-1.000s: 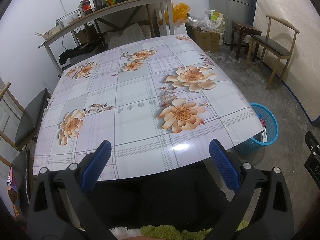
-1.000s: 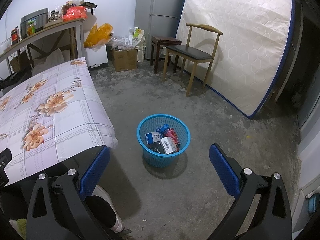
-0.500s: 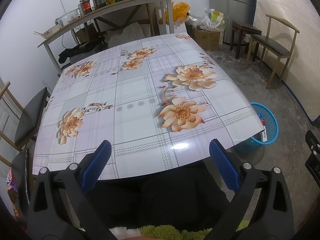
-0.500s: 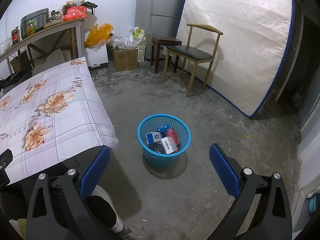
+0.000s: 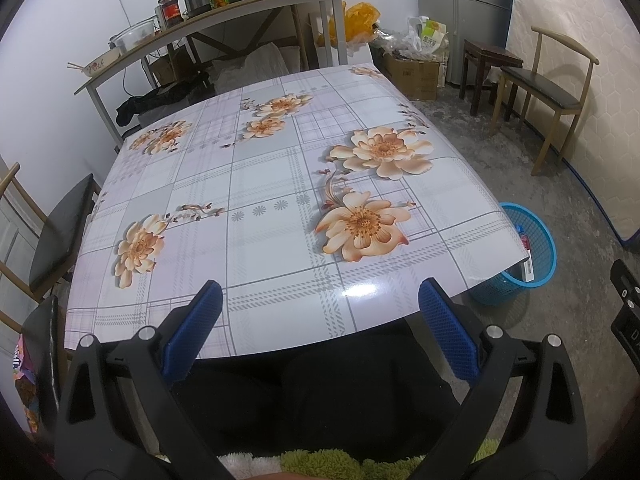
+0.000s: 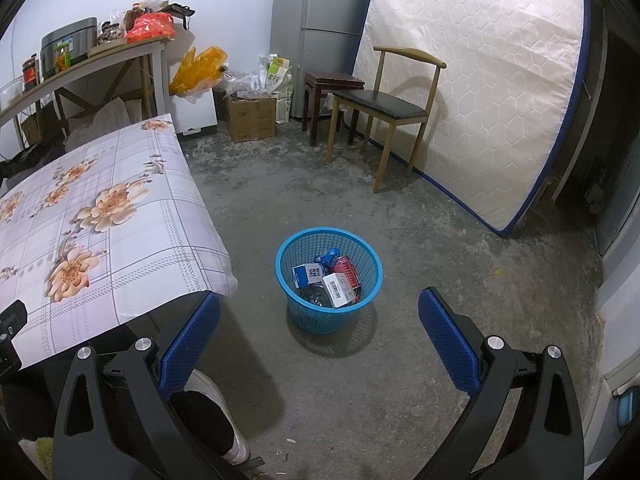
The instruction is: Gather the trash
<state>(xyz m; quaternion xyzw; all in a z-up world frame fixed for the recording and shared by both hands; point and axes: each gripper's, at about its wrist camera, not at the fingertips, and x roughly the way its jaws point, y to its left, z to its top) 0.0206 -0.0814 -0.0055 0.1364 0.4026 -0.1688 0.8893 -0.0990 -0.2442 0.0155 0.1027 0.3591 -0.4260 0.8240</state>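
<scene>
Both claws stand spread wide and empty: the left claw (image 5: 318,312) at the near edge of the bench (image 5: 256,184), the right claw (image 6: 319,322) over the concrete floor (image 6: 400,240). Dark trousers (image 5: 320,392) show beneath the left claw. On the floor, just off the bench's right near corner, a blue mesh wastebasket (image 6: 329,280) holds the collected trash: white boxes (image 6: 338,289), a red packet (image 6: 347,270) and a blue wrapper (image 6: 326,258). The floral oilcloth on the bench bears nothing. Farther right, a wooden chair (image 6: 384,106) stands before a mattress (image 6: 480,80) leaning on the wall; a cluttered shelf (image 5: 208,20) runs behind the bench.
</scene>
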